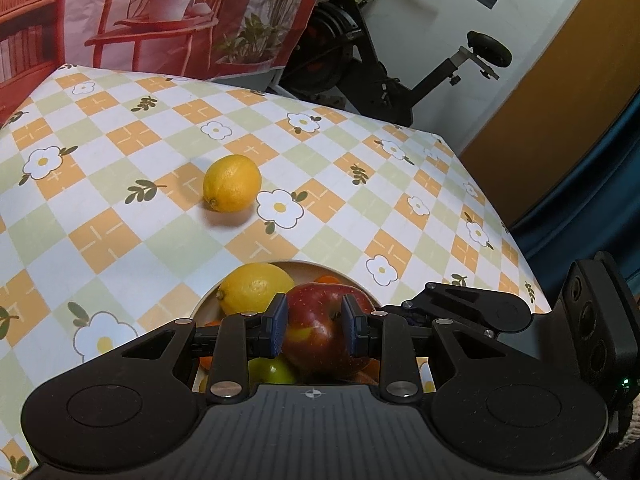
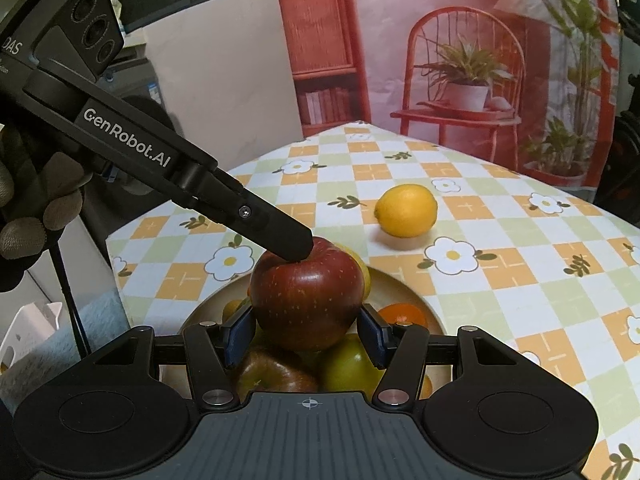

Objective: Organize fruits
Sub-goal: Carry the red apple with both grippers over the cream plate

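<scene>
- Right wrist view: right gripper point(image 2: 306, 328) grasping red apple point(image 2: 304, 296), blue pads pressed on both lower sides.
- Apple atop fruit pile in beige bowl point(image 2: 394, 280), over green apple point(image 2: 348, 364) & another reddish apple point(image 2: 276, 374); orange point(image 2: 402, 314) just beside.
- Left gripper point(image 2: 298, 246) clenched, nothing btwn pads, tip touching apple top near stem.
- Left wrist view: one lemon point(image 1: 256, 288) in bowl behind apple.
- Loose lemon point(image 1: 231, 183) on checked tablecloth point(image 1: 120, 200), well apart from bowl.
</scene>
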Demonstrator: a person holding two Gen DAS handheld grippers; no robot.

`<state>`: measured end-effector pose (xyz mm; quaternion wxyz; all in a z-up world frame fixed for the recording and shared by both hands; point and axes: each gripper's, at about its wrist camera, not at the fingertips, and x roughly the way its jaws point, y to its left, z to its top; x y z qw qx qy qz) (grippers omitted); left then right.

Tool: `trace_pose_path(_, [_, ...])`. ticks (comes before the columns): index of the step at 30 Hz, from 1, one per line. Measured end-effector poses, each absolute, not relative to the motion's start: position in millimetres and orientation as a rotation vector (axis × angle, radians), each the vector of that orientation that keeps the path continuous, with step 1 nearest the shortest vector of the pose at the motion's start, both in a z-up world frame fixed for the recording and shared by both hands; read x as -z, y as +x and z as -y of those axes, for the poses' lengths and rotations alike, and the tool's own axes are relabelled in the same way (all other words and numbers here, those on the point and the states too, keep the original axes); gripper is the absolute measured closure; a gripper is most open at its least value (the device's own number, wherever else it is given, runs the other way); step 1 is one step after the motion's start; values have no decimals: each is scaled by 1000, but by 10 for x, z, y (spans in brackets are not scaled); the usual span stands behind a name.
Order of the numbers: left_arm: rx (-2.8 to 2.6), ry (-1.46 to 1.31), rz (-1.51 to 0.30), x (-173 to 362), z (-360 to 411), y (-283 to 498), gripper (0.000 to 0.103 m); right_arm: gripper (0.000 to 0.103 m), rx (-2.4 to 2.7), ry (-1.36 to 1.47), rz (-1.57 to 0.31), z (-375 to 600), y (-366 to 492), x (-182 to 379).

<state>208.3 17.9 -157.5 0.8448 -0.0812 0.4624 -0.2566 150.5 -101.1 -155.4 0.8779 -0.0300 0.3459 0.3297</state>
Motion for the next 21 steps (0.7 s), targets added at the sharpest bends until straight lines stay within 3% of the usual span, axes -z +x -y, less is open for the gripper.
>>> trace_pose_path(15, [530, -183, -975, 1583, -187, 2071, 73, 49, -688, -49, -726, 1017, 1515, 1567])
trace_pose_path(21, [519, -186, -974, 1578, -193, 2080, 73, 44, -683, -51, -713, 1045, 1486, 1554])
